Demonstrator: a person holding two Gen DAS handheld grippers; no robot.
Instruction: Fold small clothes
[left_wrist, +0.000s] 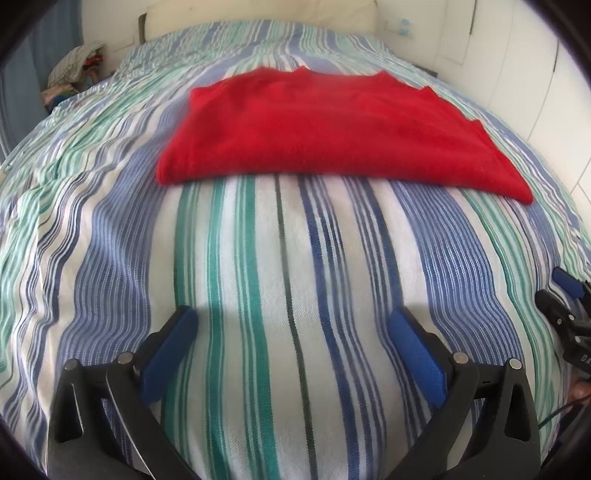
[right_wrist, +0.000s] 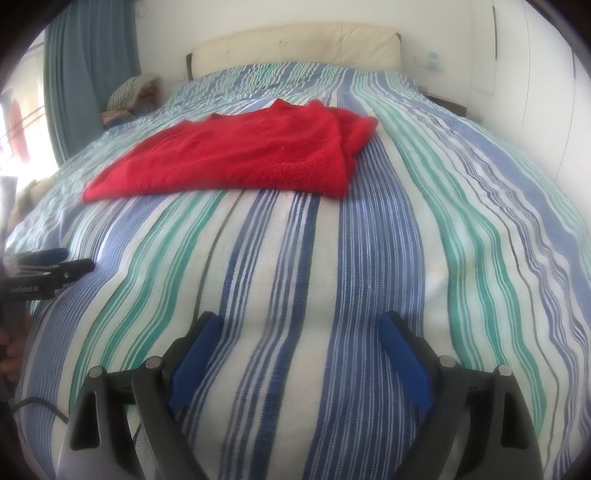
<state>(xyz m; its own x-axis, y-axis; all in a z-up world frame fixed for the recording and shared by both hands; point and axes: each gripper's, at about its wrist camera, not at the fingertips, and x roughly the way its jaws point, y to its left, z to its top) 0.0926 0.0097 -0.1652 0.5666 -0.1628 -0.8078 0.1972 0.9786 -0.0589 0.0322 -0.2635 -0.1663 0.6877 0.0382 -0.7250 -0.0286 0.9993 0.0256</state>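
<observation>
The red garment (left_wrist: 332, 136) lies flat on the striped bedspread (left_wrist: 258, 277), toward the far half of the bed and well apart from both grippers. It looks like a knitted or fleecy top, already doubled over at least once: soft, light and limp, likely to sag and slide open if lifted by one point, though its fuzzy surface should give the pads good purchase. In the right wrist view the right side shows stacked folded layers (right_wrist: 351, 147), so a pinch there must catch every layer or the fold will come apart. The near corners look like the best places to take hold, one for each gripper.

Its long axis runs left to right across the bed, with the ribbed neckline (right_wrist: 291, 107) pointing to the far side, toward the headboard (right_wrist: 295, 48), and a straight folded edge facing near.

The left gripper (left_wrist: 291, 325) hangs over bare bedspread with its jaws wide apart and nothing between them. The right gripper (right_wrist: 299, 332) does the same, jaws spread and empty. A pile of other clothes (right_wrist: 129, 96) sits beside the bed at the far left.
</observation>
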